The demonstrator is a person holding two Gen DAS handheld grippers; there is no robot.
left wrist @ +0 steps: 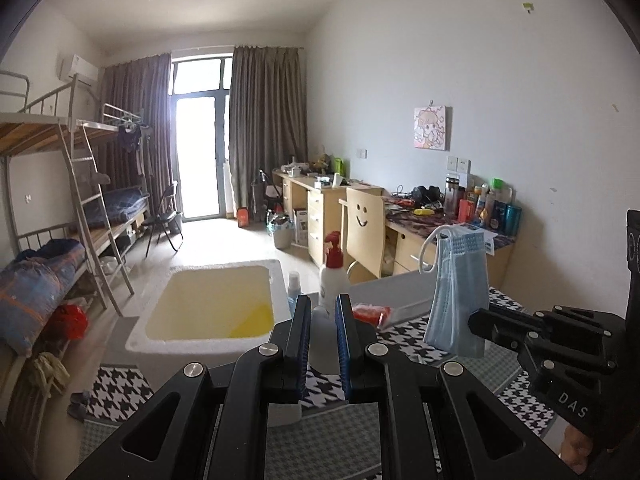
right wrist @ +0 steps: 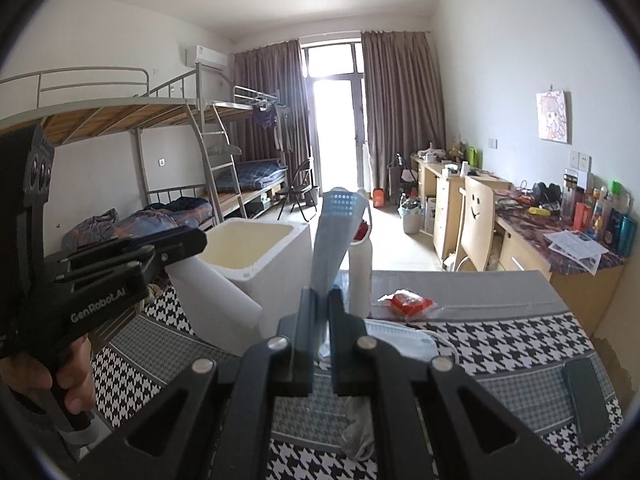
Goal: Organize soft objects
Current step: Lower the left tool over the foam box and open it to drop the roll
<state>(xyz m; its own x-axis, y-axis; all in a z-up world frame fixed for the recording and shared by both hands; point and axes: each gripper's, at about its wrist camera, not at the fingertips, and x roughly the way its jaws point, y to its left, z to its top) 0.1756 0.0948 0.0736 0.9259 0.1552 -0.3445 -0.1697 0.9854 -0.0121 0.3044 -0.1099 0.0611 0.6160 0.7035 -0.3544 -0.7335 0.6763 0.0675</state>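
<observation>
Masks [right wrist: 334, 236] pinched upright in right gripper [right wrist: 322, 300] — apparently several.

2 wrist views, facing window [left wrist: 202, 136], perhaps shoulder-high

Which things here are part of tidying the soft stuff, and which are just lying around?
Part of the job:
stack of blue face masks, held up in the right claw
face mask on the tablecloth
white foam box

Lying about:
pump bottle
small spray bottle
red packet
phone
</observation>
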